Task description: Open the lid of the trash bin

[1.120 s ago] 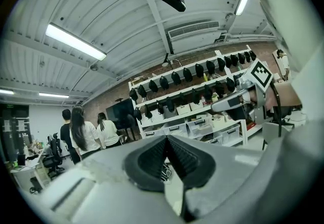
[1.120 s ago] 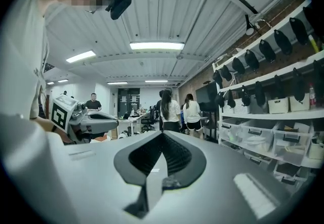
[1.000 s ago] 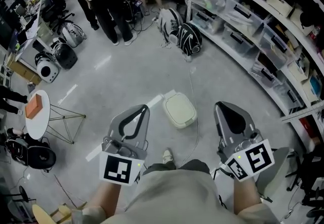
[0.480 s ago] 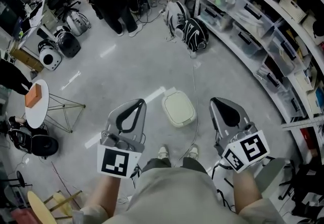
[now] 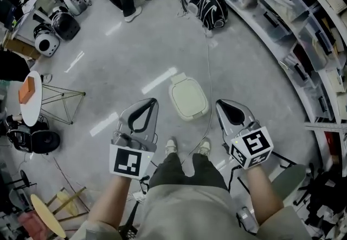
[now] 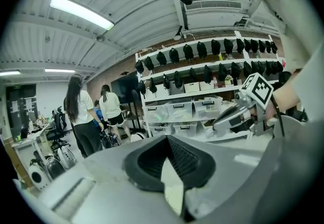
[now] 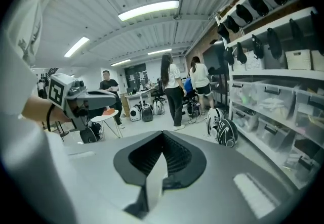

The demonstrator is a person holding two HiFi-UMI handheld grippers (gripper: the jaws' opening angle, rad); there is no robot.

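Note:
A cream trash bin (image 5: 187, 97) with rounded corners stands on the grey floor in the head view, its lid down. My left gripper (image 5: 152, 103) hovers to the bin's left and a little nearer me, jaws together and holding nothing. My right gripper (image 5: 220, 105) is held to the bin's right, also shut and empty. Neither touches the bin. Both gripper views look level across the room and do not show the bin. The left gripper view catches the right gripper (image 6: 237, 115); the right gripper view catches the left gripper (image 7: 93, 99).
A thin cable (image 5: 209, 71) runs along the floor past the bin's right side to my shoes (image 5: 171, 146). Shelves with plastic boxes (image 5: 282, 11) curve along the right. Backpacks (image 5: 209, 3) lie beyond the bin. At left stands a round white table (image 5: 28, 109); people (image 7: 173, 89) stand further back.
The bin has come closer to my feet and sits between the two grippers. Both shoes are now in view. The grippers keep the same shut pose.

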